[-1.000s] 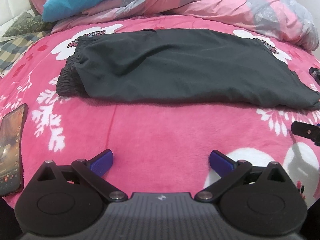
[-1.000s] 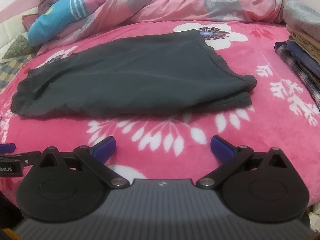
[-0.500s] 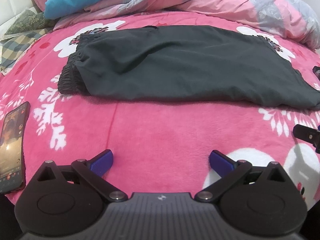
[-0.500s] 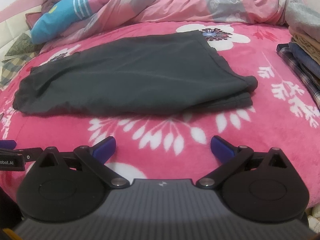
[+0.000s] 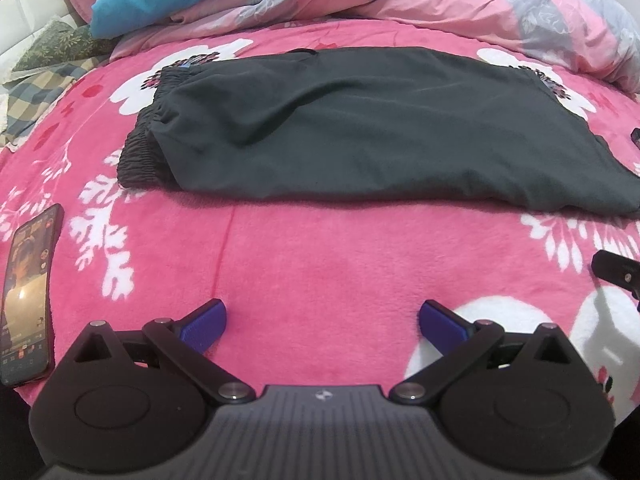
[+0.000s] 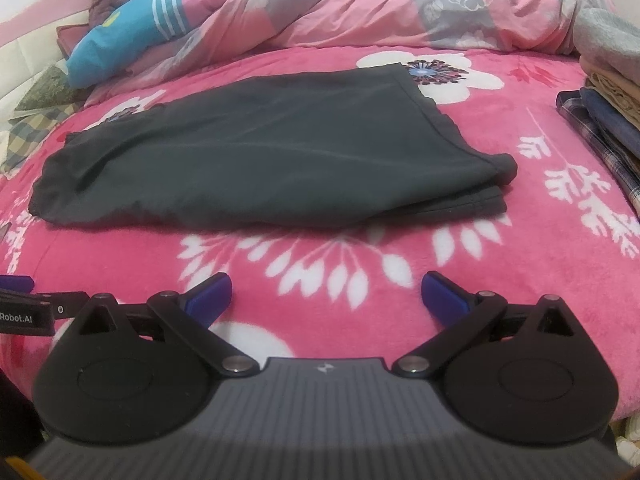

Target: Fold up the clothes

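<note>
Both my left tongs (image 5: 320, 320) and right tongs (image 6: 326, 294) are spread, empty; the trousers (image 5: 360, 128) lie ahead, long axis crosswise, waistband nearer the left.

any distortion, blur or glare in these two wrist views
Left wrist view: fisheye bows the pink blanket; the phone screen glows, dark corners. Right wrist view: the same bowing; the dark trousers look sharp, the folded stack at the edge stretches. No glare.

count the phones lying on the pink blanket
1: a phone with its screen lit, at the blanket's near left edge in the left wrist view. Others could be hidden under the dark shorts.
</note>
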Demonstrator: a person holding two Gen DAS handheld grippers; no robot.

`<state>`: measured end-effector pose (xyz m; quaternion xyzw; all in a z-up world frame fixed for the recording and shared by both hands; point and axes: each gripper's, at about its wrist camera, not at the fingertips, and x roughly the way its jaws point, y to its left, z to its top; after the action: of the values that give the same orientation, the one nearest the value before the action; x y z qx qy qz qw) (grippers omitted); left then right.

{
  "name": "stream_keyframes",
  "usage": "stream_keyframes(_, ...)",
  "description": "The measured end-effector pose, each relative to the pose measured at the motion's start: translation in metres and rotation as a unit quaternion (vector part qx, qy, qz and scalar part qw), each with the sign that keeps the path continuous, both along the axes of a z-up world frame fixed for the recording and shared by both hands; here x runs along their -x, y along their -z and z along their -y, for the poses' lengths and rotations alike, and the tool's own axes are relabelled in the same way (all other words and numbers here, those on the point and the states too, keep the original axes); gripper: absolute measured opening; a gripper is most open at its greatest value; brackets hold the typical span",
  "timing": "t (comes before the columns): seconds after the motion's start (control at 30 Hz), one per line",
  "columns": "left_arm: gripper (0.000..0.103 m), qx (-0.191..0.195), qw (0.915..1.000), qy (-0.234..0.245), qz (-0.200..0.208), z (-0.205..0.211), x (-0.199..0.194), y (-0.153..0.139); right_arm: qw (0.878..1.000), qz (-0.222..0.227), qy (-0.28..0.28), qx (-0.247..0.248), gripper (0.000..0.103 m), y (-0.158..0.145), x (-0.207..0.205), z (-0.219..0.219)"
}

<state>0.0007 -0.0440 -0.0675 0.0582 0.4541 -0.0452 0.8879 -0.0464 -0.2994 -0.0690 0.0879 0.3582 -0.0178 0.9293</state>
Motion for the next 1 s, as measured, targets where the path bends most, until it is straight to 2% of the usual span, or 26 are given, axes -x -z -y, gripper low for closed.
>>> stream_keyframes(1.0, 0.103, -0.002, 1.0, -0.002, -0.002, 0.0024, -0.0001, 0.0002, 1.0, 0.002, 0.005, 0.006, 0.102, 0.0023, 0.0014, -0.0026)
